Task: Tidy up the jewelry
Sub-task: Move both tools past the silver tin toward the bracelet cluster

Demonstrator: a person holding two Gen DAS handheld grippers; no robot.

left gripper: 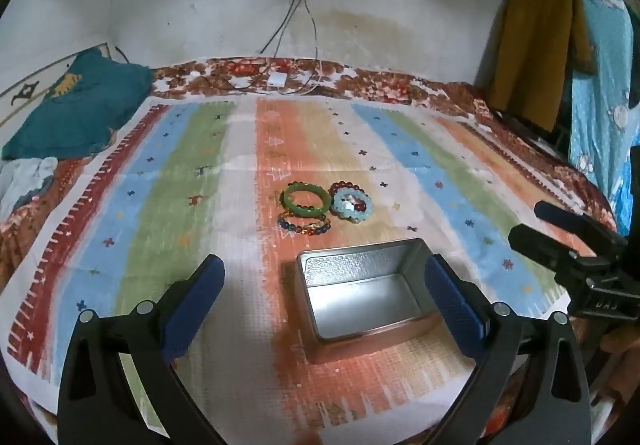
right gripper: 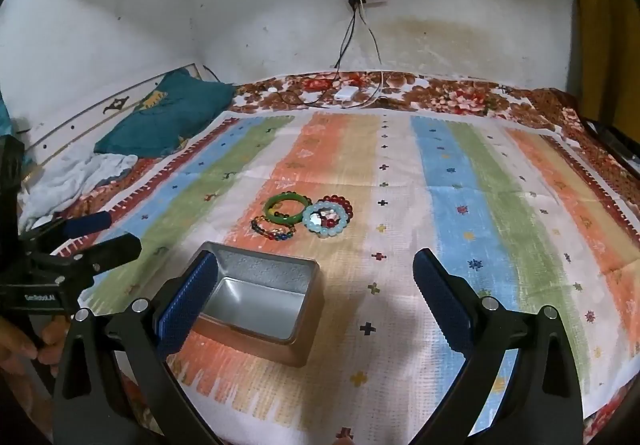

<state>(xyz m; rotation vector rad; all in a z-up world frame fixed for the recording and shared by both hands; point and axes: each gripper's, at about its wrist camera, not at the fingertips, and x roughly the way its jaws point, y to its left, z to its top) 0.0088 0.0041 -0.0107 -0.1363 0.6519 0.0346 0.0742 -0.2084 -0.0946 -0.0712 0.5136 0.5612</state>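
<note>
An open, empty metal tin (left gripper: 362, 291) (right gripper: 260, 295) sits on the striped cloth. Beyond it lie a green bangle (left gripper: 306, 199) (right gripper: 286, 209), a pale blue bead bracelet (left gripper: 353, 207) (right gripper: 323, 221) lying over a dark red bead bracelet (left gripper: 347, 187) (right gripper: 338, 202), and a multicoloured bead bracelet (left gripper: 305, 227) (right gripper: 274, 231). My left gripper (left gripper: 324, 297) is open and empty, its jaws either side of the tin's near part. My right gripper (right gripper: 316, 297) is open and empty, just right of the tin. Each gripper shows in the other's view: the right gripper (left gripper: 560, 233), the left gripper (right gripper: 96, 233).
The striped cloth (left gripper: 200, 205) (right gripper: 480, 205) covers a bed with a floral blanket (left gripper: 380, 85). A teal pillow (left gripper: 76, 105) (right gripper: 168, 117) and crumpled clothes lie at the far left. A charger with cables (left gripper: 278, 79) lies by the wall. Clothes hang at right (left gripper: 536, 45).
</note>
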